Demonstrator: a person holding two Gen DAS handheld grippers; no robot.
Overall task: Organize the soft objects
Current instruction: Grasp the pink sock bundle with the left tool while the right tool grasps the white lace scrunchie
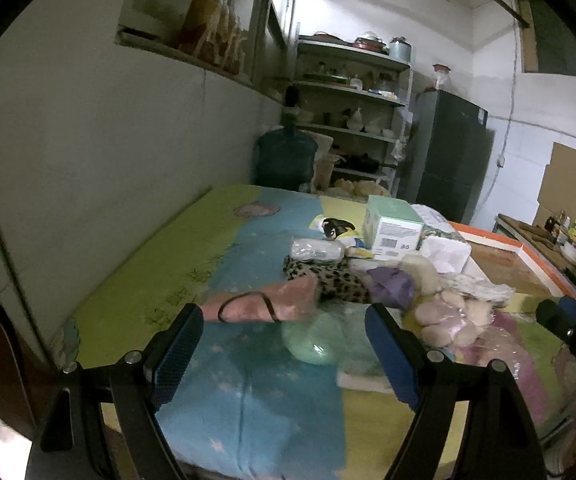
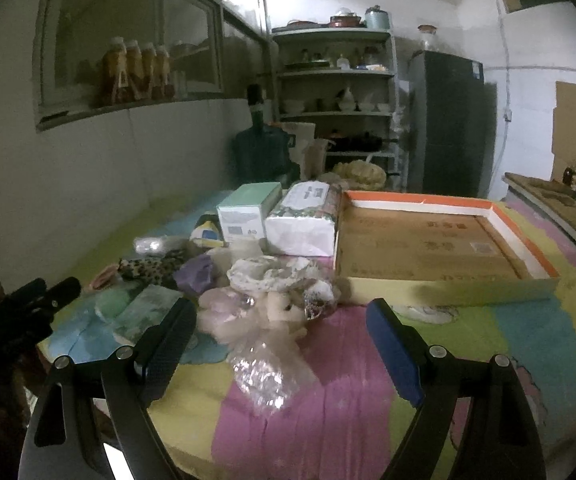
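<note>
We find the left tool (image 1: 284, 340) wide open and holding nothing, its two blue-padded fingers raised above the patterned sheet (image 1: 208, 248) that covers the worktop. Ahead of it, between the fingers as seen from the left wrist, lies a pale green soft item (image 1: 311, 340) under a clear wrapping. Just beyond sit a pink fabric pouch (image 1: 264, 304) with a dark loop strap and a leopard-print cloth (image 1: 327, 276), the two touching.

The right tool (image 2: 284, 324) is likewise spread wide and empty. We note it hovering over the pink stripe of the sheet, with a crumpled clear plastic bag (image 2: 264, 372) lying between its fingers. Directly behind that bag we record the main heap of soft objects: a cream plush toy (image 2: 284, 308), a pale lilac bundle (image 2: 224, 312), a white lace cloth (image 2: 264, 276) and a purple cloth (image 2: 198, 274), all pressed against one another.

Behind the heap stand a green-topped box (image 2: 248, 210) and a floral tissue pack (image 2: 307, 216), side by side. To the right of the heap lies a shallow cardboard tray with an orange rim (image 2: 523, 240), its bed bare. The left tool shows at the left edge of the right wrist view, well apart from the right one.
</note>
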